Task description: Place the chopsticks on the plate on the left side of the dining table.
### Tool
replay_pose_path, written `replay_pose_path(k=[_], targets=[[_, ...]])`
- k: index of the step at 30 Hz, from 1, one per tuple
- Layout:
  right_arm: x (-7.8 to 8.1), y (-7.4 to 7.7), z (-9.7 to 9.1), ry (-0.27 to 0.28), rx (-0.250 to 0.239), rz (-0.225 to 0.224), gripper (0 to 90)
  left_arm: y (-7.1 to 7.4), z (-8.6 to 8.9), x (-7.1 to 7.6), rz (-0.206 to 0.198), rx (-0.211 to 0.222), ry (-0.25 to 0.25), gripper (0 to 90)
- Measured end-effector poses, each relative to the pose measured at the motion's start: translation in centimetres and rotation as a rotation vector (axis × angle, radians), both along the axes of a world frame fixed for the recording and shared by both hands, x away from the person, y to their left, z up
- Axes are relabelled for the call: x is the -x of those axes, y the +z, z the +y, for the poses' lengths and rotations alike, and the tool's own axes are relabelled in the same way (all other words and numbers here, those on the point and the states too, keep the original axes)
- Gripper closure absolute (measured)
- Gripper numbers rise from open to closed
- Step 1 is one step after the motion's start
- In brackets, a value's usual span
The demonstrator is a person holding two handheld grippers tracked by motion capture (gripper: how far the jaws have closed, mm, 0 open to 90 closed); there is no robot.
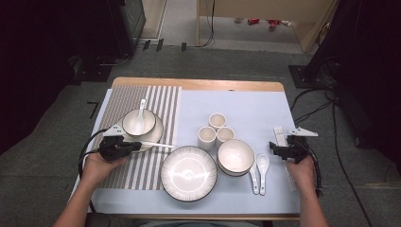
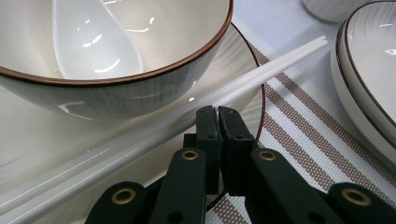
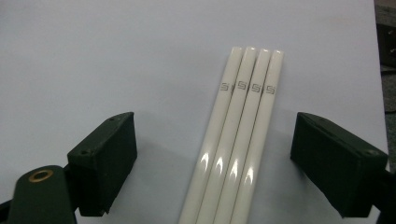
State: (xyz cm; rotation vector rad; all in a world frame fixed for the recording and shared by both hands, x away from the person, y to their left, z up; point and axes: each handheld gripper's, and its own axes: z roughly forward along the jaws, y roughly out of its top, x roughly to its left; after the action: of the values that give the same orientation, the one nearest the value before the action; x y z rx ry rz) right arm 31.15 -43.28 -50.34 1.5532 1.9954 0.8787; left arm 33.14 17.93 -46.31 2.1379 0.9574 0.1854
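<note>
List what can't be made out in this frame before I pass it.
- Chopsticks: right gripper view, near ends cut off by the bottom edge.
- Spoon in the bowl: left gripper view, handle cut off by the top edge.
- Three cups: high view, too small to tell contents.

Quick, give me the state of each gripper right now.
Left gripper: shut, nothing between its jaws, tips at the chopsticks lying on the plate.
Right gripper: open, jaws straddling four chopsticks, not touching them.

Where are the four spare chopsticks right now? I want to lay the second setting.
In the high view the four chopsticks lie side by side near the table's right edge, right of the two spoons, with the right gripper open over them.
</note>
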Motion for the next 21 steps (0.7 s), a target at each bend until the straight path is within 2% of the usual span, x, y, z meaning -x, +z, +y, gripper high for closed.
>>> replay_pose_path(k=[21], targets=[[0.0,0.0,0.0,0.0,0.0,0.0,14.2,-0.1,-0.36,-0.15,-0.008,0.006,-0.004,84.9]])
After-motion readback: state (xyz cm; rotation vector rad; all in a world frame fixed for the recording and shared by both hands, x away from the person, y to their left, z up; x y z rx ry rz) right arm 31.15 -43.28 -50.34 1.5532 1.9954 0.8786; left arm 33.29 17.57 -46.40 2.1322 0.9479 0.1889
